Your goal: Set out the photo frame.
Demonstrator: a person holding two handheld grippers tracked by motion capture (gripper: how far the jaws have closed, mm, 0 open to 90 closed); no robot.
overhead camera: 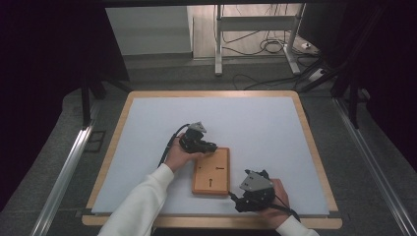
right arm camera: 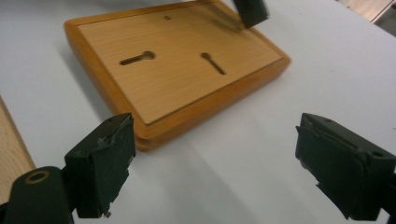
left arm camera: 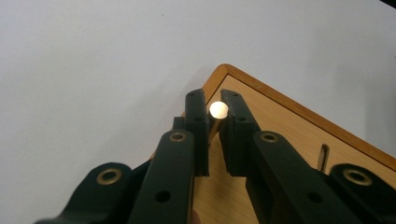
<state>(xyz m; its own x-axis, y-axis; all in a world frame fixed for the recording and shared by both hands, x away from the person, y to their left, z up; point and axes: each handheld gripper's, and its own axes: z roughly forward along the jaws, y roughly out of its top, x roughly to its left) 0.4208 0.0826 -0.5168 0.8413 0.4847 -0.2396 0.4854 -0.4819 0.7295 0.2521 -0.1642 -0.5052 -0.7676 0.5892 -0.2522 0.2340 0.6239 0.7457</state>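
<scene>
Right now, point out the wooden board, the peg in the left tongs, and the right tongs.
wooden board [right arm camera: 177, 79], right gripper view, on its top face.
peg [left arm camera: 218, 109], left gripper view, on its bright round end.
right tongs [right arm camera: 215, 161], right gripper view, midway between its open tips.

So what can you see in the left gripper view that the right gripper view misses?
The left gripper view shows the left gripper clamped on a thin wooden peg above a corner of the wooden board. The right gripper view shows the right gripper with jaws wide apart, nothing between them, and two keyhole slots in the board. Both share the board and white table.
</scene>
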